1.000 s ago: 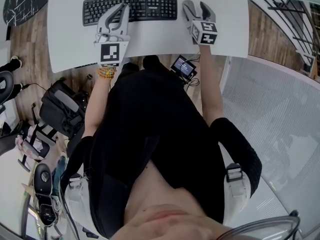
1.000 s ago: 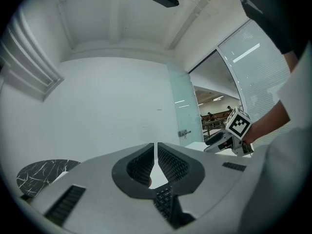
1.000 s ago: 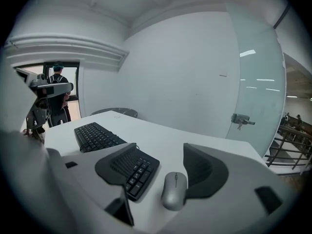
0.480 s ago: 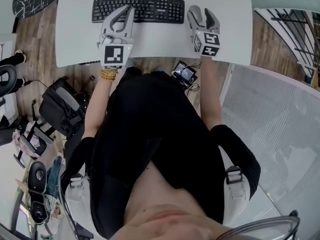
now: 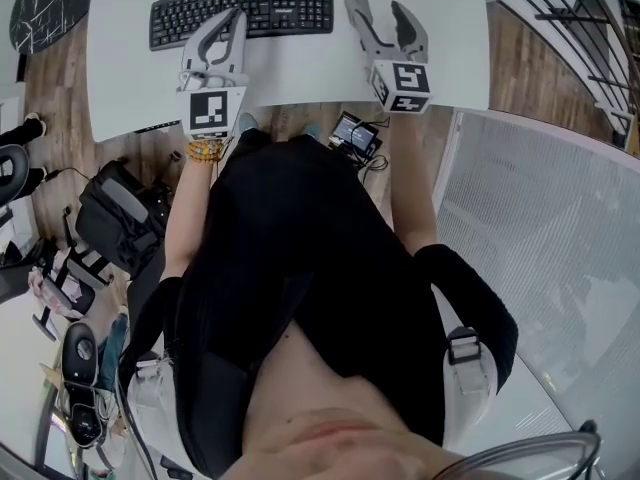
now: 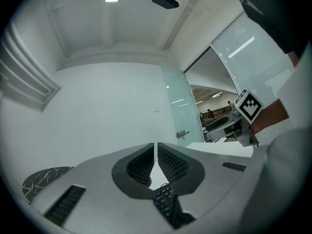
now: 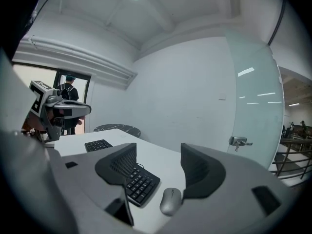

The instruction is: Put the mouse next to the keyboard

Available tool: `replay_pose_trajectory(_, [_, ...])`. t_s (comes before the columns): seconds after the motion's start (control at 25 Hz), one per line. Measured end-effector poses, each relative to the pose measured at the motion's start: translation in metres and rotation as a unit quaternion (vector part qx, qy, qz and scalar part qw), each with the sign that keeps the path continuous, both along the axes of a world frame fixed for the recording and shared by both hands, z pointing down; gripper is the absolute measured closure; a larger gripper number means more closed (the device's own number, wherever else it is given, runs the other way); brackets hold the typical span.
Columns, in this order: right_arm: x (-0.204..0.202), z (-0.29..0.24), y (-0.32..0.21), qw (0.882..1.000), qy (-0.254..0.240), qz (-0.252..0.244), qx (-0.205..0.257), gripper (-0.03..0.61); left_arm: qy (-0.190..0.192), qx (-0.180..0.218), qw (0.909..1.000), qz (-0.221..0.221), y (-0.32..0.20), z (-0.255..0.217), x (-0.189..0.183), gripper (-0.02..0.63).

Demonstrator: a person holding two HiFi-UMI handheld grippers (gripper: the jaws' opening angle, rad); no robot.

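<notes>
While left gripper (image 6: 155, 147) is clenched, the right gripper (image 7: 158, 152) gapes, seemingly over the mouse (image 7: 170, 201).

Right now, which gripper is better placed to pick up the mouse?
Probably right. The right gripper has open jaws with the mouse just below them; the left gripper is shut over the keyboard.

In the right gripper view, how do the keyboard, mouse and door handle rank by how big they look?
1. keyboard, though partly hidden by a jaw
2. mouse
3. door handle, which is much farther from the camera
</notes>
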State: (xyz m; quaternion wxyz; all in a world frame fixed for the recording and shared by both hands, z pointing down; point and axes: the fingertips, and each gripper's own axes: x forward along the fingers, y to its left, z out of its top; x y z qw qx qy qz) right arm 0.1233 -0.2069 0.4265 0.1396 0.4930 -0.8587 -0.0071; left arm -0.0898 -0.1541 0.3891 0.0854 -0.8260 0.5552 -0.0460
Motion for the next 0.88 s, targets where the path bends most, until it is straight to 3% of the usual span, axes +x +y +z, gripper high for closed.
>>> replay_pose_trajectory(0.52, [0.016, -0.043, 0.024, 0.995, -0.043, 0.042, 0.083, 0.301, 0.011, 0.010, 0.9997, 0.021, 0.000, -0.017, 0.022, 0.581])
replay_pose_trajectory(0.88, [0.014, -0.071, 0.040, 0.987, -0.061, 0.031, 0.146, 0.302, 0.012, 0.017, 0.9992, 0.035, 0.001, -0.023, 0.035, 0.581])
